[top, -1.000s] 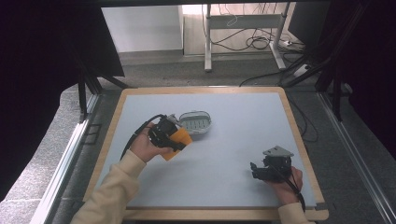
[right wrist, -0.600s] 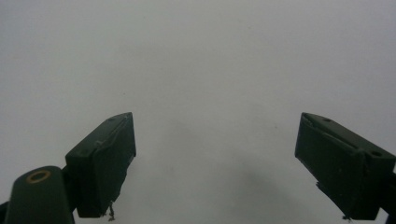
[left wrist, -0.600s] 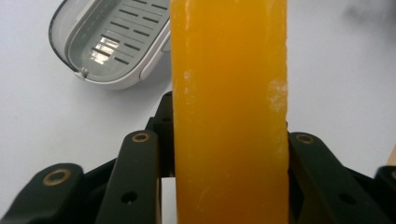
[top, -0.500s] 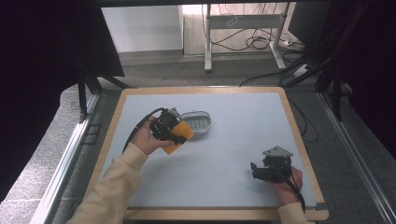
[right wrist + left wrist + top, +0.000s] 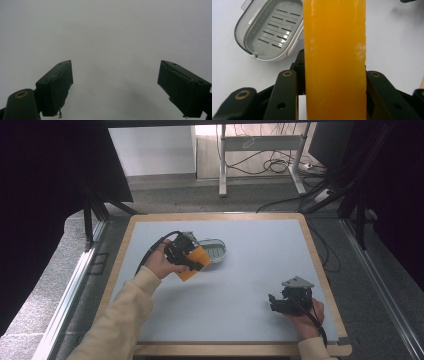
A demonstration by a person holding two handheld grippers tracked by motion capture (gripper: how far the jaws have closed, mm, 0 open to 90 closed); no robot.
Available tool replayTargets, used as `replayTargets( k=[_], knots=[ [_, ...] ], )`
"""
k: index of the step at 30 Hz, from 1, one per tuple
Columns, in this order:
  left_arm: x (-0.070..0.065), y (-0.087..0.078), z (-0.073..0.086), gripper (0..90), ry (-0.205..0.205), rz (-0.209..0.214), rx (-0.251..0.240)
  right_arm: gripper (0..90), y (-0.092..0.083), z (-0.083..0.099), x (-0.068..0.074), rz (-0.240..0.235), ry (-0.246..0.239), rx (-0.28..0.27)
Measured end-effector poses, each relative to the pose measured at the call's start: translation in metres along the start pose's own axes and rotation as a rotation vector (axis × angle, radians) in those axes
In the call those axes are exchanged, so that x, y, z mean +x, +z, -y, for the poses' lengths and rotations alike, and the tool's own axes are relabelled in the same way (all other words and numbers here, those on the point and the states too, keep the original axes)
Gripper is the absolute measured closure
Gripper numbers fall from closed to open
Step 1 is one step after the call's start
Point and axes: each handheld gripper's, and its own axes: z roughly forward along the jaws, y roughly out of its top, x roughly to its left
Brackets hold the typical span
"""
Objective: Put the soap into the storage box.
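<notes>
My left gripper (image 5: 192, 261) is shut on an orange soap bar (image 5: 192, 263), which stands tall between the black jaws in the left gripper view (image 5: 334, 60). It hangs just left of a grey oval soap dish (image 5: 212, 250) with a slotted drain insert (image 5: 270, 30), lying open on the table. My right gripper (image 5: 274, 303) rests low at the table's front right, open, its two fingers (image 5: 56, 85) wide apart over bare grey surface with nothing between them.
The grey table top (image 5: 250, 270) has a wooden rim (image 5: 320, 270) all round. Behind the table are a desk frame and cables (image 5: 260, 155) on the floor. A metal rail (image 5: 75, 285) runs along the left side.
My left gripper has carried the soap bar up and toward the soap dish, to its left edge. The right gripper has stayed in place.
</notes>
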Motion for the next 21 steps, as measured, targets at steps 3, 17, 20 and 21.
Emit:
replayTargets(
  k=[3, 17, 20, 21],
  knots=[
    [0.005, 0.001, -0.001, 61.9, 0.002, 0.031, -0.012, 13.3, 0.001, -0.001, 0.001, -0.003, -0.002, 0.0],
    [0.009, 0.001, -0.02, 61.9, 0.065, 0.021, -0.01, 13.8, 0.0, -0.003, 0.004, -0.007, -0.012, -0.024],
    [0.009, 0.002, -0.023, 61.9, 0.08, 0.016, -0.005, 13.8, 0.0, -0.003, 0.004, -0.01, -0.016, -0.027],
    [0.009, 0.003, -0.023, 61.9, 0.085, 0.015, -0.006, 13.7, -0.001, -0.003, 0.005, -0.011, -0.015, -0.027]
  ],
)
